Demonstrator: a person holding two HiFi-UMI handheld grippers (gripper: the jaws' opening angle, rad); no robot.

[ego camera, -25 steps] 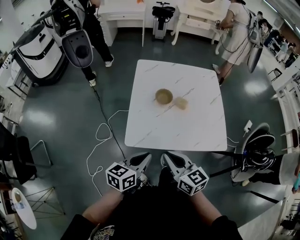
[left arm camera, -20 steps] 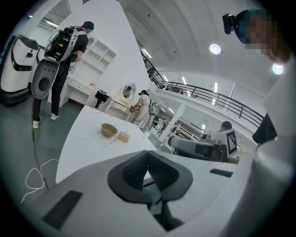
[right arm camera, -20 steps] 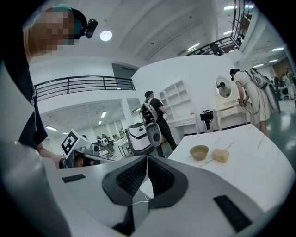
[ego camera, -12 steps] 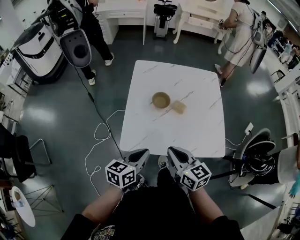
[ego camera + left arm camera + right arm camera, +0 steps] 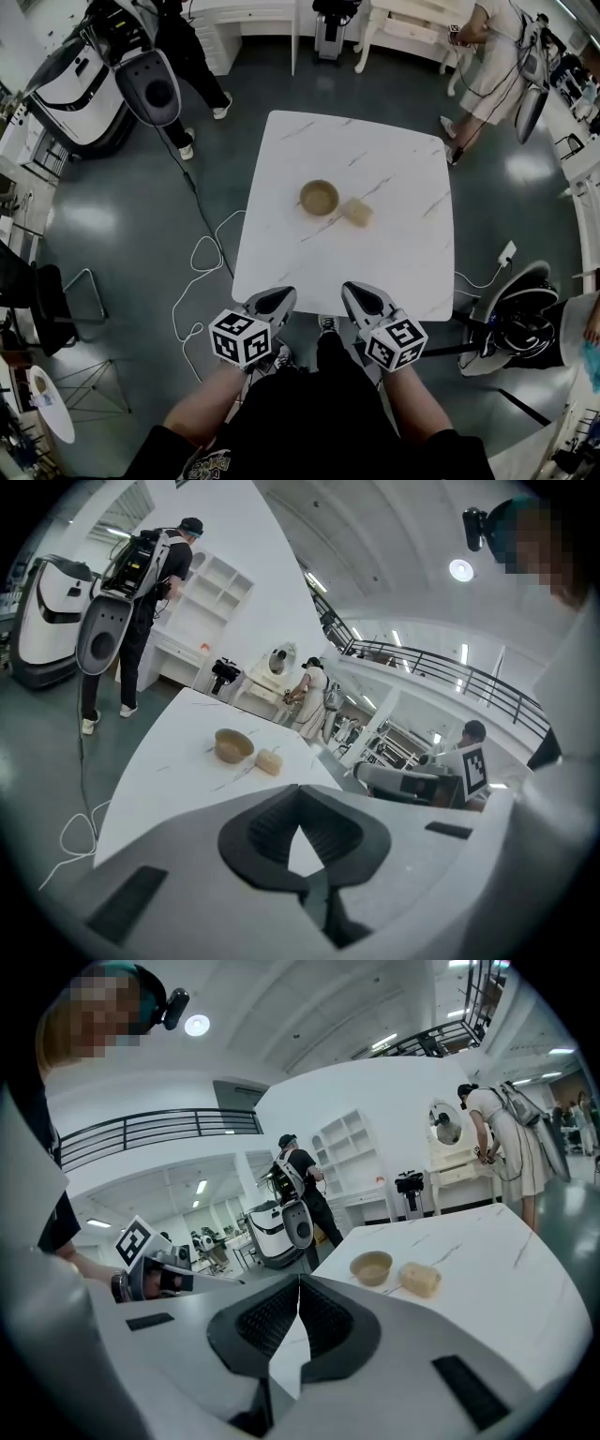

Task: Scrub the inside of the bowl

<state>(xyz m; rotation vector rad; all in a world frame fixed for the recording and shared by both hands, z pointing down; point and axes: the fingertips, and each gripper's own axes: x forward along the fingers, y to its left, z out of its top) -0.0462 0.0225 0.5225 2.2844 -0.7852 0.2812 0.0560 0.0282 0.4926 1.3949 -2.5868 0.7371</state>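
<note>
A small tan bowl stands upright near the middle of the white marble table, with a pale yellow sponge just to its right. The left gripper view shows the bowl and sponge far ahead; the right gripper view shows the bowl and sponge likewise. My left gripper and right gripper are both shut and empty, held side by side at the table's near edge, well short of the bowl.
A person with a backpack rig stands at the far left beside a white machine. Another person stands at the far right by white furniture. A white cable loops on the floor left of the table.
The table has drawn closer in the head view. Both grippers now reach its near edge. The jaws stay shut.
</note>
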